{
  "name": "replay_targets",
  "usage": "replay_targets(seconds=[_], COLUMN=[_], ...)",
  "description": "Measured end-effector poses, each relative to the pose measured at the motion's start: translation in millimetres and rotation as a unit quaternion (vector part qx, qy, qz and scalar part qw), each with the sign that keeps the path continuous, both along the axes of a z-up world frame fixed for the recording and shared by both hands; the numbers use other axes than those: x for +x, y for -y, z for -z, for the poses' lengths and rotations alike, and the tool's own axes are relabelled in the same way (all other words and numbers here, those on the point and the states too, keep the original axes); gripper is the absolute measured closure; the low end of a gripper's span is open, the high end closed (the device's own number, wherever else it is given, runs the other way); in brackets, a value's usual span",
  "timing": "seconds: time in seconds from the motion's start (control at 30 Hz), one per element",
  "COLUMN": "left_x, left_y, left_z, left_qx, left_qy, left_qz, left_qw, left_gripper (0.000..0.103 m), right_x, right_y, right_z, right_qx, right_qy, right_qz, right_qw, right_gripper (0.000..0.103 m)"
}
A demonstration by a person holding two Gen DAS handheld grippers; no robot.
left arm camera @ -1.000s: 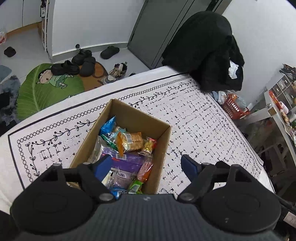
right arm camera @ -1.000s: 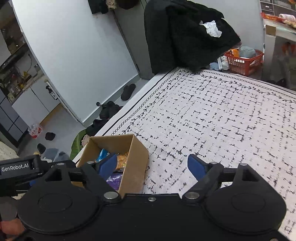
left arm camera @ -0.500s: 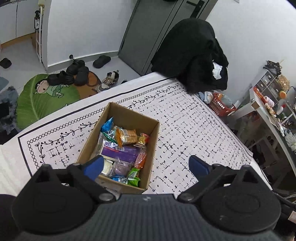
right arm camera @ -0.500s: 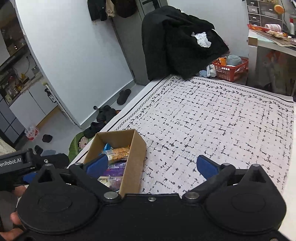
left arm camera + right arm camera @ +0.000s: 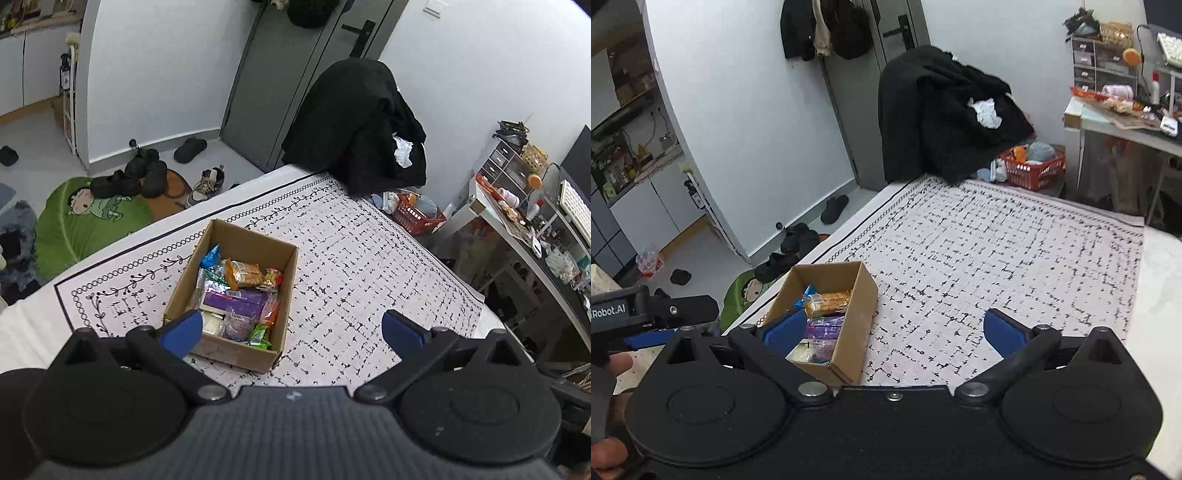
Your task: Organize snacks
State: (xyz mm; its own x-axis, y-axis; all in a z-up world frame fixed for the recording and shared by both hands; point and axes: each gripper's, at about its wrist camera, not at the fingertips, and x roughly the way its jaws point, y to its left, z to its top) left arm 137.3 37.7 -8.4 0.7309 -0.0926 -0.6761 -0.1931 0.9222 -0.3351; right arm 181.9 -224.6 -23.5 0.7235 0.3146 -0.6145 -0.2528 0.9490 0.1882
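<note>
While both pairs of jaws stand wide and hold nothing, the left gripper [image 5: 291,330] and right gripper [image 5: 897,330] hang above the patterned bedspread [image 5: 369,266]. At about ten o'clock from each, the cardboard box [image 5: 286,295] sits on it, holding snack packets [image 5: 240,291]. Nearer packets hide behind the blue fingertips [image 5: 785,330]; labels are unreadable.

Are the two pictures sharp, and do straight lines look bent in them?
Left wrist view: cardboard box and snacks sharp; the door frame bows, black corners from the fisheye. Right wrist view: sharp too; the wall edge curves strongly.
</note>
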Motion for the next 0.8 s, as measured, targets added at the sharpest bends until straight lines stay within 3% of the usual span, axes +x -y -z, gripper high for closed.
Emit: replay_targets(seconds=[0.8], left_x=[-74.3], left_y=[25.2], left_z=[-26.1], left_qx=[0.058], left_qy=[0.035], left_qz=[0.009], left_qw=[0.9977], left_gripper=[0.0], right_x=[-69.7], right_y=[20.8], right_z=[-20.6], right_qx=[0.002], right_qy=[0.035], right_qz=[-0.017], right_qw=[0.999], right_gripper=[0.0])
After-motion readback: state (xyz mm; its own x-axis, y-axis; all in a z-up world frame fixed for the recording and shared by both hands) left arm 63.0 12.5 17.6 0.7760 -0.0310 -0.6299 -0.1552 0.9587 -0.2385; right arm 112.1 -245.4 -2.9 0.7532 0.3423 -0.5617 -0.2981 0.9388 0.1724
